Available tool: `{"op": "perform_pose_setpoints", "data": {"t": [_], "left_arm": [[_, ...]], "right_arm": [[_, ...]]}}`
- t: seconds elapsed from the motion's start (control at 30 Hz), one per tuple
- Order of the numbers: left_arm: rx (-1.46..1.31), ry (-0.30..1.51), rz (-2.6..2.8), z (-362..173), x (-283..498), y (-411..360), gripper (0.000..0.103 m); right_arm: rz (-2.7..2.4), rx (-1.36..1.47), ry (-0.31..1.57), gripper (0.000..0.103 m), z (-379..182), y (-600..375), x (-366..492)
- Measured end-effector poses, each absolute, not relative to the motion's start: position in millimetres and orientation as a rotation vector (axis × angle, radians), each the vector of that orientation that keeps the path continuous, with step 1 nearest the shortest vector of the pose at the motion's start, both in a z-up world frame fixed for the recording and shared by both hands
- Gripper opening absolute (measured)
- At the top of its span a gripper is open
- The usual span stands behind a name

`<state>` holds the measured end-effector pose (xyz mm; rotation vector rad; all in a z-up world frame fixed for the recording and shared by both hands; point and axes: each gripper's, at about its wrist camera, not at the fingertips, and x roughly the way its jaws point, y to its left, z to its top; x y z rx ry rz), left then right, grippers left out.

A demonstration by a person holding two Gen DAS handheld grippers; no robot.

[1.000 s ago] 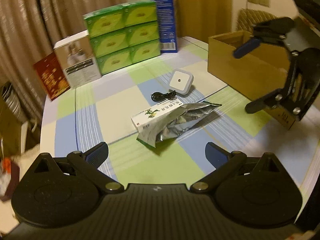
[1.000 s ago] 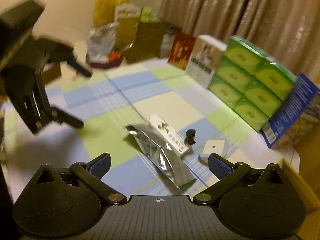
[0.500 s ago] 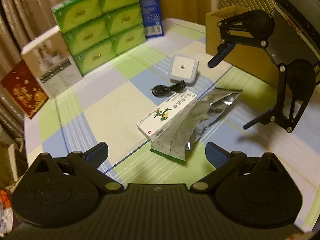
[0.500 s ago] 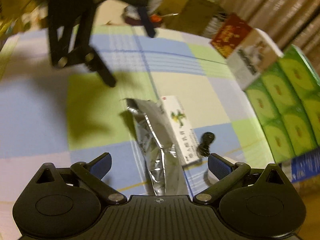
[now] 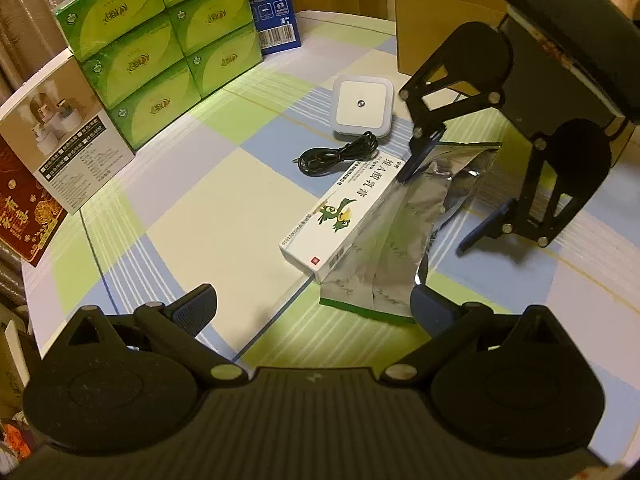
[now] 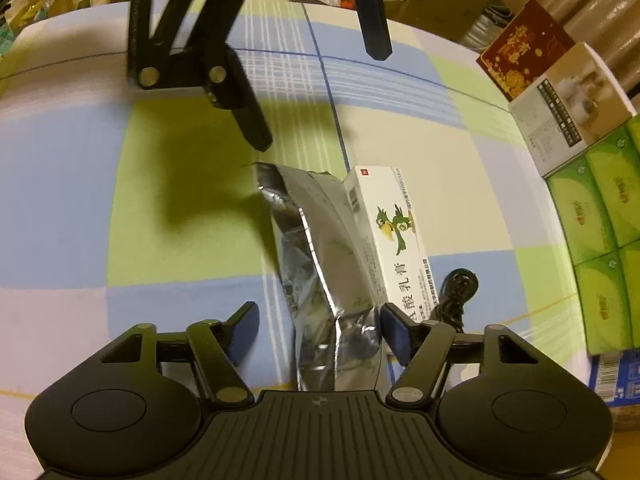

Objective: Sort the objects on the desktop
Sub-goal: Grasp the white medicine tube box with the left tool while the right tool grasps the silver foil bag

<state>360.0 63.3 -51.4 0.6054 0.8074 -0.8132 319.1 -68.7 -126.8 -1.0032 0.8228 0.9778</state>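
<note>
foil pouch (image 5: pixel 404 236): one, crinkled silver, green bottom edge, flat at table (image 5: pixel 208 200) centre | white carton (image 5: pixel 344 216): one, green bird print, overlapping pouch at 9 o'clock | right gripper (image 6: pixel 318 330): wide, astride pouch top | left gripper (image 5: pixel 312 306): wide, empty

Left wrist view: ointment box (image 5: pixel 343 213) lay mid-tabletop (image 5: pixel 208 200), its right edge on the foil pouch (image 5: pixel 404 240). Coiled cable (image 5: pixel 336 154) sat just behind the box, night-light (image 5: pixel 363 105) behind that. Tissue packs (image 5: pixel 160 36) were stacked at rear left, cardboard box (image 5: pixel 432 32) rear right.
</note>
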Motion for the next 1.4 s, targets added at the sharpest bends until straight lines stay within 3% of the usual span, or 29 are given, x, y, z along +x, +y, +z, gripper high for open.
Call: {"op": "perform_pose_setpoints", "data": {"t": [0.2,0.43,0.9,1.03,1.13,1.2,1.23,1.27,1.4], "left_arm": [[0.626,0.820,-0.843,-58,362,62,0.101],[0.649,0.822,-0.870,-59,362,58,0.101],[0.732,0.795,-0.958,-72,384,11,0.091],[0.716,0.821,-0.959,-85,396,-5,0.076],[0.736,0.831,-0.949,-94,397,-15,0.072],[0.727,0.847,-0.933,-98,396,-18,0.060],[0.718,0.861,-0.924,-99,395,-19,0.046],[0.713,0.878,-0.904,-100,392,-20,0.041],[0.662,0.925,-0.857,-95,364,-20,0.033]], "right_arm": [[0.986,-0.982,0.859,0.058,-129,-62,331],[0.949,-0.920,0.922,0.037,-122,-65,329],[0.652,-0.735,1.145,0.034,-108,-121,299],[0.578,-0.644,1.180,0.034,-104,-132,298],[0.551,-0.621,1.182,0.034,-102,-134,295],[0.532,-0.591,1.184,0.034,-102,-136,296],[0.519,-0.571,1.187,0.034,-101,-137,297],[0.506,-0.547,1.191,0.034,-100,-138,297],[0.465,-0.430,1.206,0.033,-93,-144,290]]}}
